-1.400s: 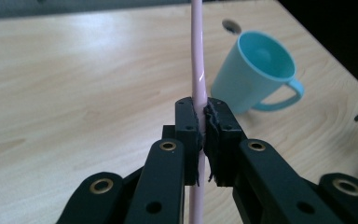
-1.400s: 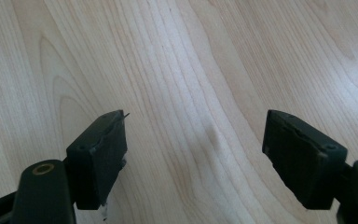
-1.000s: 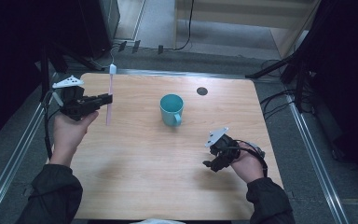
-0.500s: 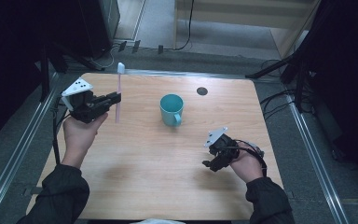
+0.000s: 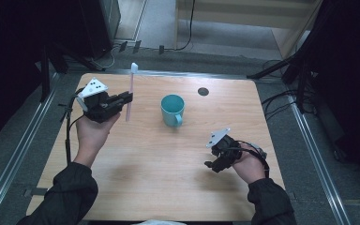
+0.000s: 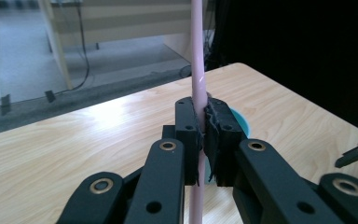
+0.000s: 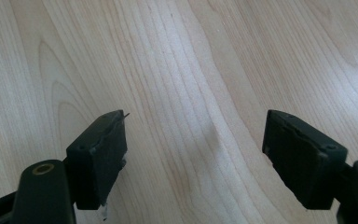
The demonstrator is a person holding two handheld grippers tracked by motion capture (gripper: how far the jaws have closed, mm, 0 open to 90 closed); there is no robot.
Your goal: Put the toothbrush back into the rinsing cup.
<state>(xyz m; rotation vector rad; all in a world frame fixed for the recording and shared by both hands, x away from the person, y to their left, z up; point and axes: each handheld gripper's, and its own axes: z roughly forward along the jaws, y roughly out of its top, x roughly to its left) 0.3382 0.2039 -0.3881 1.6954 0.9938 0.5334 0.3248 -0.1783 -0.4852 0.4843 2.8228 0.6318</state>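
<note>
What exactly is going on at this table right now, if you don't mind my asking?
A person sits at a wooden table with a gripper in each hand. The left gripper is clamped on a pink toothbrush, held roughly upright above the table, bristle end up, to the left of a teal mug standing near the middle. The right gripper is open with nothing between its jaws, pointing down at bare wood at the table's right side.

Bench (image 5: 168, 159) evenly lit from above, surroundings near black at both sides. Soft shadows under the forearms. Sheen on the wood in the left gripper view; background soft there. High view slightly grainy, mild blur overall.
</note>
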